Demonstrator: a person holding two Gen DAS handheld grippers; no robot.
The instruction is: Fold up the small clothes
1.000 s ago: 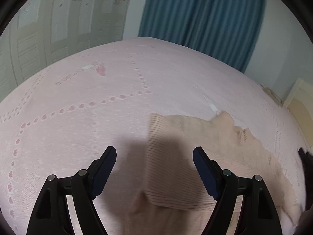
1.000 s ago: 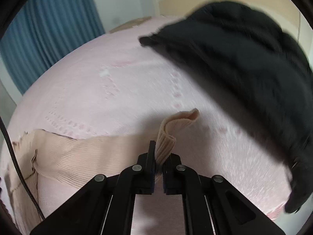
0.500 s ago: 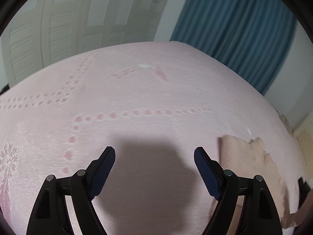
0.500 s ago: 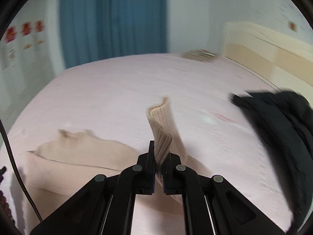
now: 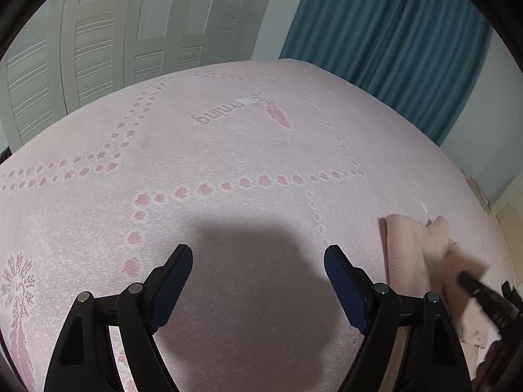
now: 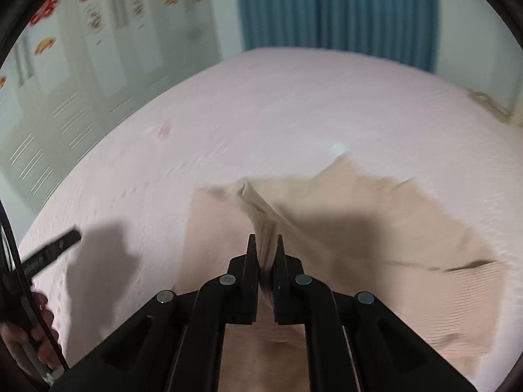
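A beige ribbed sweater [image 6: 376,228] lies spread on the pink bedspread [image 6: 278,104]. My right gripper [image 6: 264,238] is low over it with one sleeve [image 6: 258,215] pinched between its pads, pulled across the sweater's body. Its jaws are opening, with the sleeve still between them. My left gripper [image 5: 256,250] stands wide open over bare bedspread [image 5: 228,150], holding nothing, well left of the sweater [image 5: 412,254]. The right gripper [image 5: 480,294] shows blurred at the right edge of the left wrist view. In the right wrist view, the left gripper [image 6: 55,248] and the hand [image 6: 36,326] holding it sit at the left edge.
White wardrobe doors [image 5: 98,49] with flower stickers stand beyond the bed's far left edge. A blue curtain [image 5: 392,49] hangs behind its far end. The bedspread has a dotted pattern and a feather print [image 5: 278,114].
My right gripper swung left with the sleeve, drawing it over the sweater; the black garment left its view and its jaws parted slightly. My left gripper shifted left off the sweater, staying open.
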